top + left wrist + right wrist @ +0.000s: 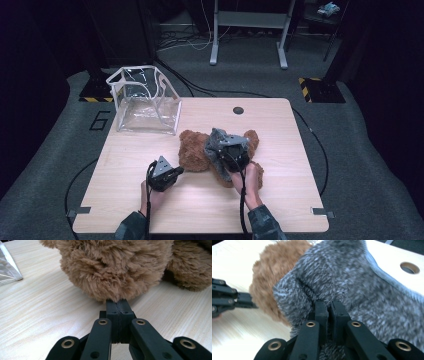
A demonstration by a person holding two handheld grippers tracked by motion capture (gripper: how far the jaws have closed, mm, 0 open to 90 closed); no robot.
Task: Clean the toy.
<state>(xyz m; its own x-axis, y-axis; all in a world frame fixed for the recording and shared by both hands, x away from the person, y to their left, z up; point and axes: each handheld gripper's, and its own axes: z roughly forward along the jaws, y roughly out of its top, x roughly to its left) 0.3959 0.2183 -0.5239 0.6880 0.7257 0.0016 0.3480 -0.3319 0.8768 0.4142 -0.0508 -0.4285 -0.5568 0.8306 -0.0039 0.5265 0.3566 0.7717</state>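
Observation:
A brown teddy bear [192,150] lies in the middle of the wooden table [130,200]. A grey knitted garment [217,137] covers its upper part. My right gripper [227,150] rests on top of the bear. In the right gripper view the right gripper [328,306] is shut on a fold of the grey knit [352,277], with brown fur [269,270] behind it. My left gripper [180,171] lies low at the bear's left side and points at it. Its jaws are shut, and in the left gripper view the tips of the left gripper [117,302] touch the fur [112,265].
A clear plastic bag with white trim [145,100] stands open at the table's back left; its corner [7,270] is in the left gripper view. A round cable hole [238,110] sits near the far edge. Cables trail off the front edge.

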